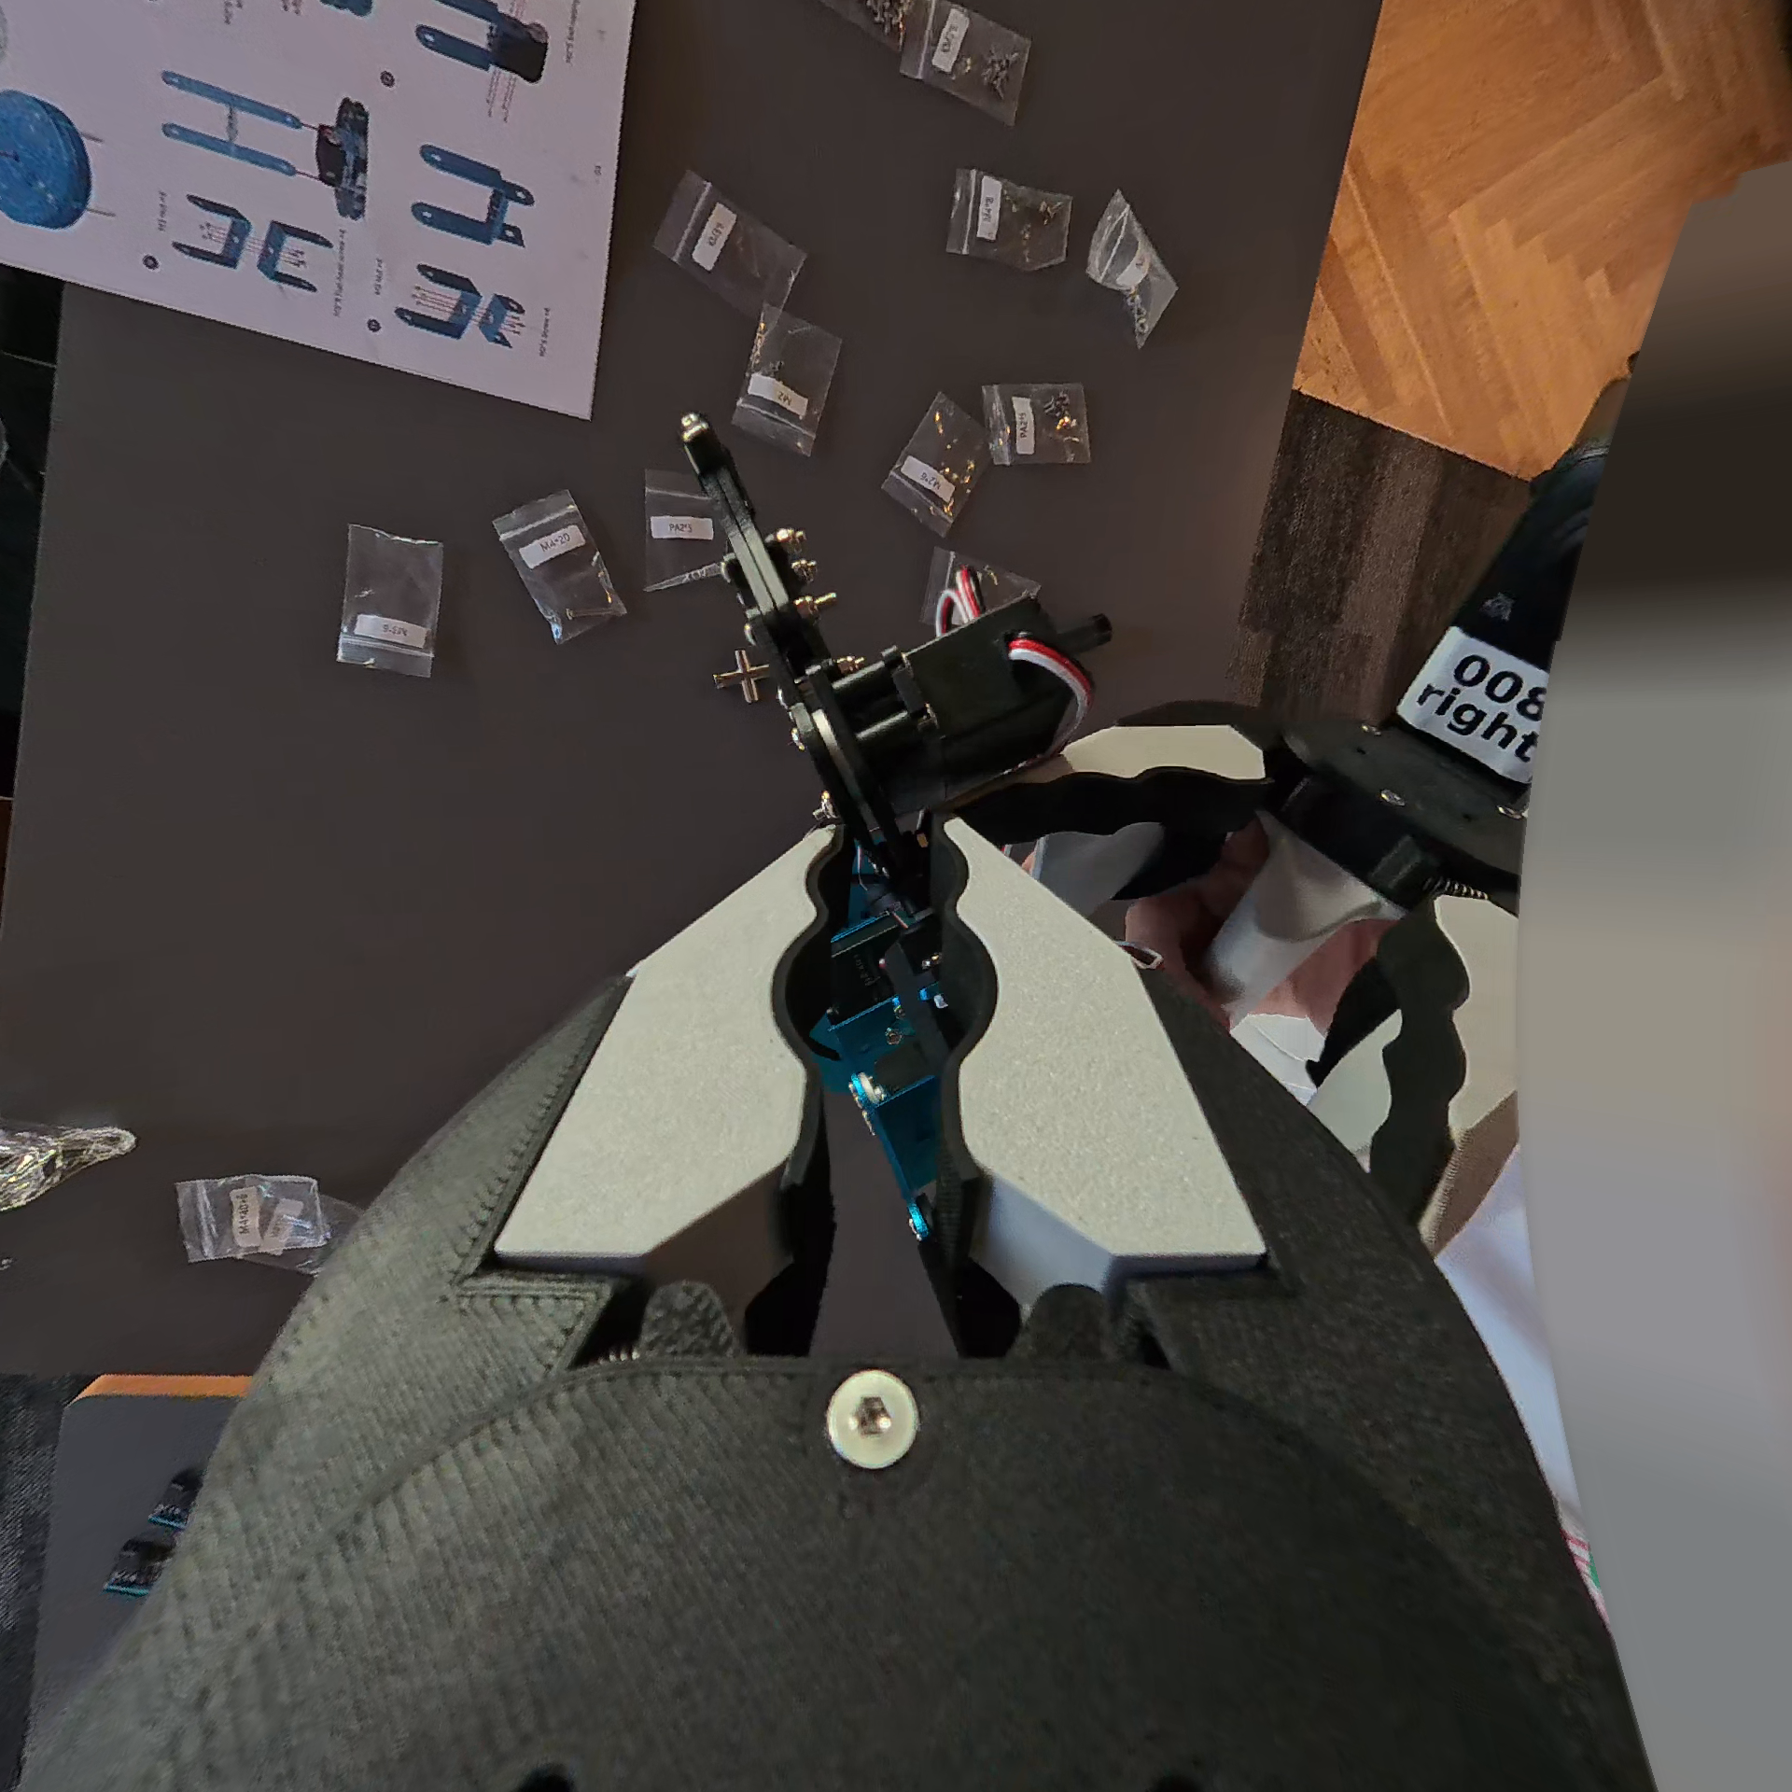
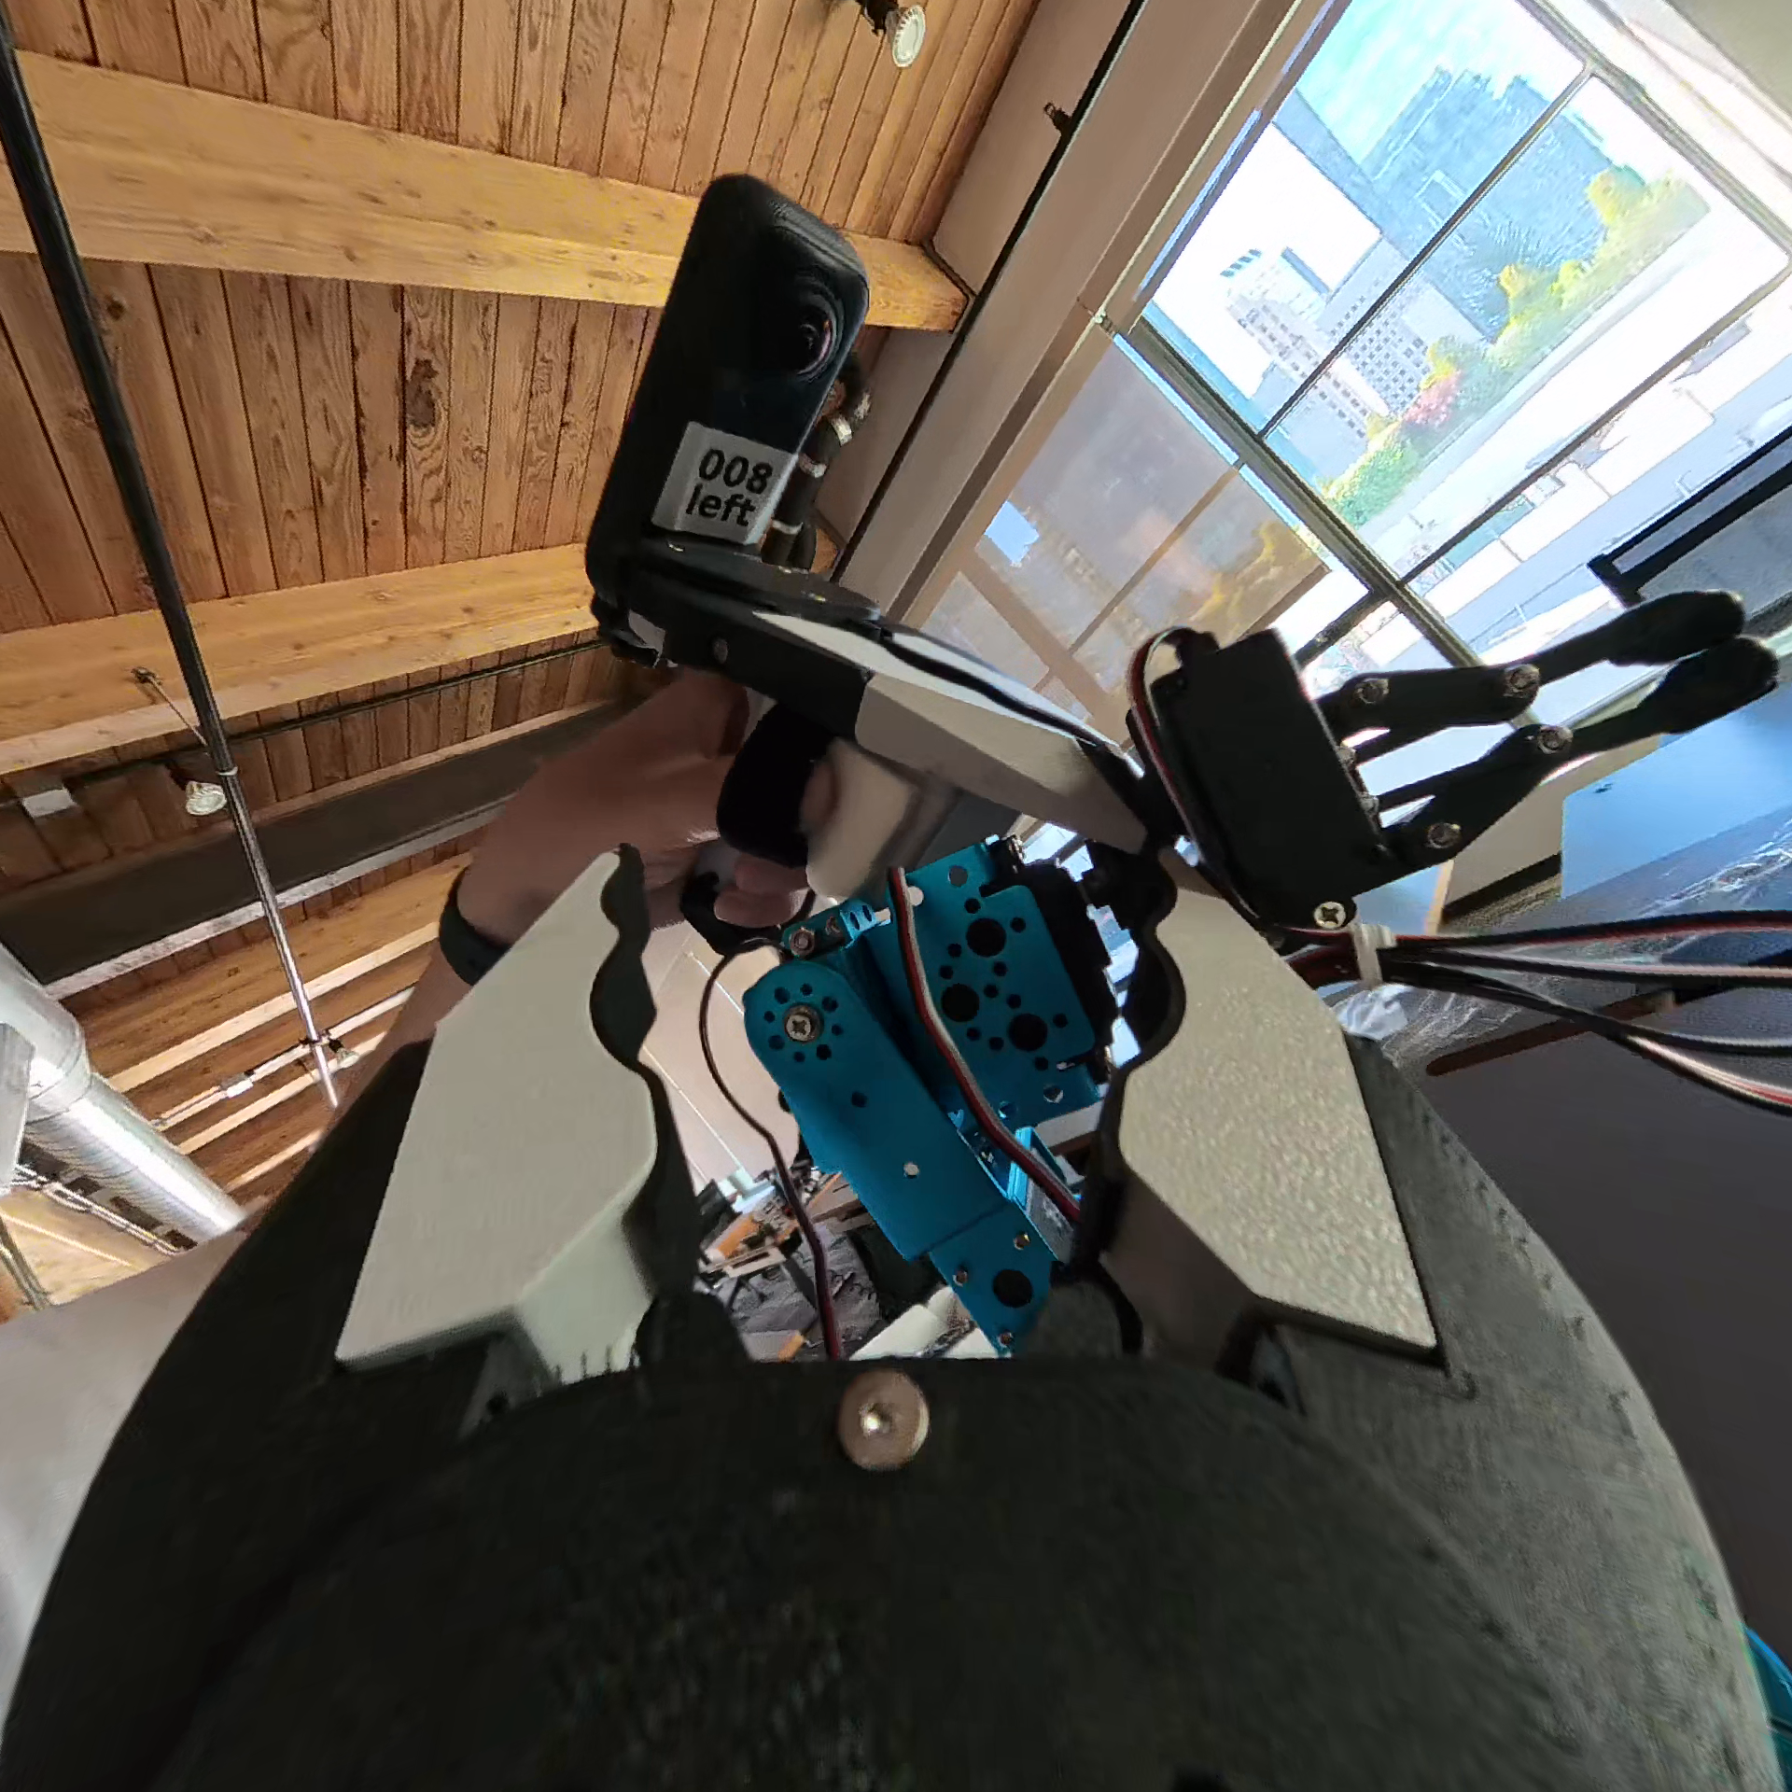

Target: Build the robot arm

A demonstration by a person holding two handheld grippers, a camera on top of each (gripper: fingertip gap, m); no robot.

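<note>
A small robot-arm assembly is held up between both grippers: blue metal brackets (image 2: 873,1096), a black servo (image 2: 1251,766) and a black claw (image 2: 1552,698). My left gripper (image 1: 887,844) is shut on it, with the blue bracket (image 1: 873,1028) pinched between its pads; the servo (image 1: 970,698) and the claw plate (image 1: 766,601) stick out beyond the tips. My right gripper (image 2: 892,873) is open, with the blue brackets in the gap; its left finger stands apart from them. In the left wrist view it (image 1: 1139,945) comes in from the right.
Below is a dark table (image 1: 291,873) with a printed assembly sheet (image 1: 320,165) and several small bags of screws (image 1: 388,601). Servo wires (image 2: 1600,979) trail off to the right. Wood floor (image 1: 1503,194) lies beyond the table edge.
</note>
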